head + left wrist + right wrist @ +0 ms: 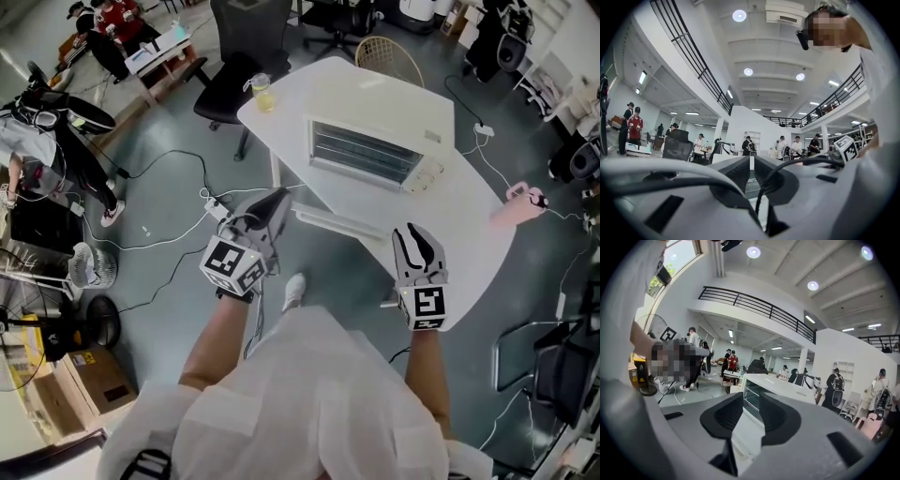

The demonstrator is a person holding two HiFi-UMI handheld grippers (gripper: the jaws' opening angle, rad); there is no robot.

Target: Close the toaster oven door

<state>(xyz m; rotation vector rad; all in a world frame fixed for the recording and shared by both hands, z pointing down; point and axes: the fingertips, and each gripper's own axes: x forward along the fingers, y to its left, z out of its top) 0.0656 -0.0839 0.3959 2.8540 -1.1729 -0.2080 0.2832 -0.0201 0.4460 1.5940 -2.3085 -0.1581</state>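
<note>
Lowered toaster oven door lies crosswise, just ahead and left of the nearer right gripper, jaws apart and empty

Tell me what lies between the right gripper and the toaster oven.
The toaster oven's open, lowered door, nothing else; head view shows it.

Bright ceiling lights overhead; sharp centres, fisheye-warped, dark-vignetted edges.

Toaster oven on table, door lowered toward near edge; cup at left corner.
</note>
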